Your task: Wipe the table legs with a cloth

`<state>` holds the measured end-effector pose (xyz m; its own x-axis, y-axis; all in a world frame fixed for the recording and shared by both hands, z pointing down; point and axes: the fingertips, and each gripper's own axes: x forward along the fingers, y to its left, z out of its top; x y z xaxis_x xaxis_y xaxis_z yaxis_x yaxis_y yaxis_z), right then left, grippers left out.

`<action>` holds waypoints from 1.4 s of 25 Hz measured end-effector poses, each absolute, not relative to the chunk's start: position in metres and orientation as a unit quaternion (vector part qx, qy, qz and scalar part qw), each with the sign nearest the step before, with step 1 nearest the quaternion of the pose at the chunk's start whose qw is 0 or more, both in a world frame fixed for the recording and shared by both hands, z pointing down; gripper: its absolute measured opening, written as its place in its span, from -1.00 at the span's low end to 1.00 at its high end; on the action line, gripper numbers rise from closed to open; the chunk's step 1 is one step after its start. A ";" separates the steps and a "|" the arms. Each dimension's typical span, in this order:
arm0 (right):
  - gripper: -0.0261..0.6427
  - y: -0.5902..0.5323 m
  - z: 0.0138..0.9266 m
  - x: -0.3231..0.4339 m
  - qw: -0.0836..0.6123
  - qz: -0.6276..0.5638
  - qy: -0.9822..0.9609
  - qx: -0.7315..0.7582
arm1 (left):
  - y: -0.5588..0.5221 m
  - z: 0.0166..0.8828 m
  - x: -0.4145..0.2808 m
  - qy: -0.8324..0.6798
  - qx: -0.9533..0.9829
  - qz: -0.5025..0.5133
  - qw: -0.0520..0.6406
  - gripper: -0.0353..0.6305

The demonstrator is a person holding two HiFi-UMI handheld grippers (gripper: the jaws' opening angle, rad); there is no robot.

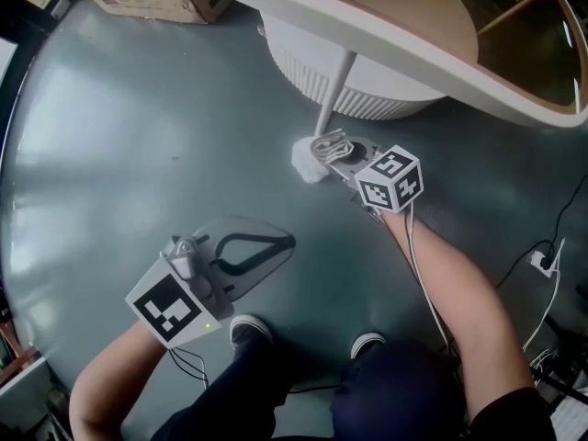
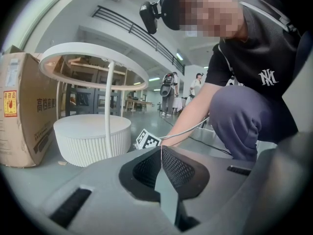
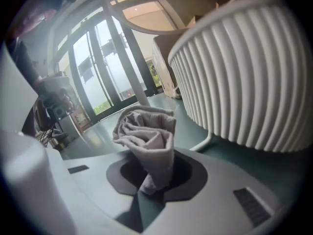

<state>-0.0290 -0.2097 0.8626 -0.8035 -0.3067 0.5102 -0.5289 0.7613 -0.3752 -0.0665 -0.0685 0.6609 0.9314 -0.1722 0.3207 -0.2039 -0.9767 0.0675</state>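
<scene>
Two grippers out, one working. Clamps the bunched grey cloth (image 1: 307, 161) in the right gripper (image 1: 329, 145), crumpled end forward so the soft bulk meets the thin white table leg (image 1: 334, 90). Sets it low, at the leg's foot beside the ribbed base (image 1: 367, 95); actual contact hard to confirm. Holds the left gripper (image 1: 287, 242) pinched together on nothing, well apart over the floor (image 1: 138, 136), probably clear of the wiping path.
</scene>
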 end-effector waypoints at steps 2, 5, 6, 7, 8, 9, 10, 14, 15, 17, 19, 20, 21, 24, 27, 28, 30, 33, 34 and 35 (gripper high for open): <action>-0.71 -0.210 0.876 -0.030 0.230 0.298 -0.896 0.237 | -0.068 0.663 -0.067 -0.099 0.981 0.157 0.054 -0.87; -0.71 -0.200 0.860 -0.032 0.225 0.343 -0.883 0.229 | -0.063 0.663 -0.066 -0.098 0.981 0.155 0.063 -0.87; -0.71 -0.195 0.840 -0.033 0.210 0.344 -0.889 0.218 | -0.062 0.662 -0.066 -0.097 0.982 0.152 0.062 -0.87; -0.71 -0.190 0.814 -0.034 0.187 0.337 -0.900 0.205 | -0.061 0.661 -0.065 -0.096 0.982 0.149 0.062 -0.87; -0.71 -0.185 0.781 -0.035 0.158 0.324 -0.913 0.190 | -0.060 0.661 -0.064 -0.095 0.983 0.146 0.063 -0.87; -0.71 -0.179 0.745 -0.036 0.126 0.306 -0.927 0.176 | -0.059 0.661 -0.063 -0.094 0.983 0.144 0.066 -0.87; -0.71 -0.174 0.707 -0.037 0.095 0.285 -0.940 0.164 | -0.058 0.660 -0.061 -0.093 0.983 0.141 0.068 -0.87; -0.71 -0.176 0.576 -0.041 0.007 0.196 -0.967 0.160 | -0.063 0.644 -0.054 -0.087 0.987 0.125 0.059 -0.87; -0.71 -0.182 0.556 -0.042 -0.004 0.179 -0.969 0.173 | -0.066 0.640 -0.053 -0.086 0.987 0.122 0.054 -0.87; -0.71 -0.197 0.534 -0.043 -0.013 0.158 -0.965 0.208 | -0.069 0.634 -0.053 -0.088 0.988 0.117 0.045 -0.87; -0.72 -0.207 0.528 -0.044 -0.011 0.143 -0.963 0.228 | -0.069 0.631 -0.053 -0.093 0.988 0.115 0.038 -0.87; -0.72 -0.209 0.528 -0.045 -0.012 0.140 -0.963 0.229 | -0.070 0.630 -0.053 -0.094 0.988 0.115 0.035 -0.87; -0.72 -0.210 0.528 -0.045 -0.017 0.143 -0.963 0.227 | -0.070 0.630 -0.053 -0.095 0.988 0.117 0.034 -0.87; -0.72 -0.209 0.537 -0.043 -0.027 0.151 -0.963 0.223 | -0.070 0.633 -0.054 -0.099 0.987 0.119 0.035 -0.87; -0.72 -0.208 0.573 -0.038 -0.008 0.181 -0.957 0.228 | -0.068 0.639 -0.056 -0.102 0.986 0.123 0.040 -0.87; -0.72 -0.209 0.594 -0.037 0.005 0.192 -0.954 0.230 | -0.069 0.642 -0.057 -0.102 0.986 0.125 0.041 -0.87; -0.72 -0.212 0.640 -0.035 0.038 0.205 -0.949 0.235 | -0.069 0.649 -0.061 -0.100 0.985 0.130 0.045 -0.87; -0.72 -0.213 0.699 -0.036 0.074 0.222 -0.942 0.240 | -0.065 0.660 -0.067 -0.098 0.983 0.145 0.056 -0.87; -0.72 -0.212 0.716 -0.037 0.089 0.226 -0.939 0.242 | -0.064 0.662 -0.068 -0.099 0.982 0.148 0.061 -0.87; -0.72 -0.211 0.732 -0.038 0.106 0.229 -0.937 0.243 | -0.064 0.664 -0.069 -0.099 0.982 0.150 0.064 -0.87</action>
